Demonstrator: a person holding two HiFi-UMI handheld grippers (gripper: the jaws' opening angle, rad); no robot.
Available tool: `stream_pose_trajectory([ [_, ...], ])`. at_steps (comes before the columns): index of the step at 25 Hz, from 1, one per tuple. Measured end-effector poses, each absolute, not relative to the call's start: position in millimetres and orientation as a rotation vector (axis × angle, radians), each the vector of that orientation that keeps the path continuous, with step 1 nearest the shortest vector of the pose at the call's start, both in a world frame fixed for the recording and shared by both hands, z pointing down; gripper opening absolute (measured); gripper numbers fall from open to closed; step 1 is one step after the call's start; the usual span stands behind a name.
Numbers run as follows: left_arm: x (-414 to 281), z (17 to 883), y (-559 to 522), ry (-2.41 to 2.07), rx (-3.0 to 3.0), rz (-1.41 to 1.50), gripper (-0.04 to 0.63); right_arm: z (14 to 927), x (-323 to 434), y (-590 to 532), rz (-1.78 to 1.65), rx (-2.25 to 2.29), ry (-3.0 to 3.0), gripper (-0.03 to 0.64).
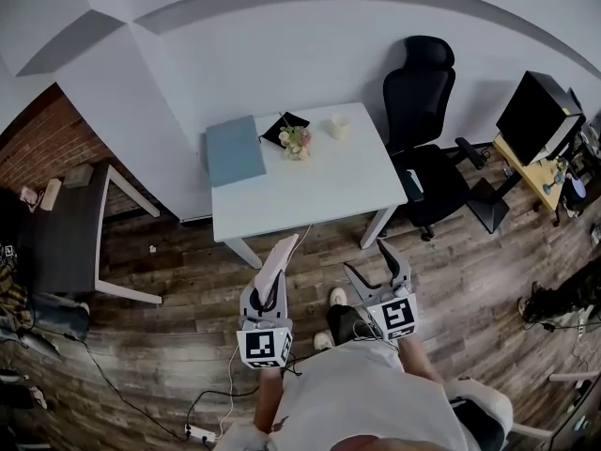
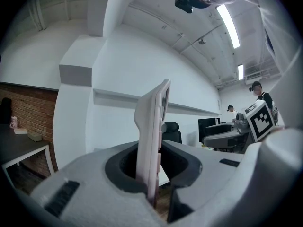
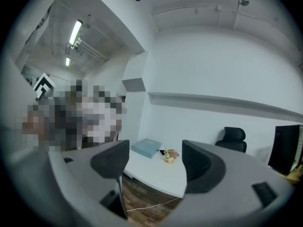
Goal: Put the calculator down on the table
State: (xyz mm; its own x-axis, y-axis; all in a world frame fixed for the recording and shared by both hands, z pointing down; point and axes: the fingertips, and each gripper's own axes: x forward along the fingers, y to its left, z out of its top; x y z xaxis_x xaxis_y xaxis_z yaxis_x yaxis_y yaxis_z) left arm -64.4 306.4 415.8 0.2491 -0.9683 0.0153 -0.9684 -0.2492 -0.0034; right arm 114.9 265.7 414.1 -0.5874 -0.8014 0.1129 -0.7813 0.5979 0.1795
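A pale pink calculator stands on edge between the jaws of my left gripper, which is shut on it. In the head view the left gripper holds the calculator over the wooden floor, a short way in front of the white table. My right gripper is beside it to the right, jaws open and empty. In the right gripper view the open right gripper points level toward the white table.
On the table lie a blue-grey folder, a small flower bunch, a dark flat item and a white cup. A black office chair stands right of it, a dark desk to the left. Cables trail on the floor.
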Motion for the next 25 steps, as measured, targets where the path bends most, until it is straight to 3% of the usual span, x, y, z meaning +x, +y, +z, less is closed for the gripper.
stream_pose_trajectory([
  [25,-74,420,210,-1.937,2.451,0.041,0.08,420,105,163,-0.183,1.284,-2.658,0.342],
])
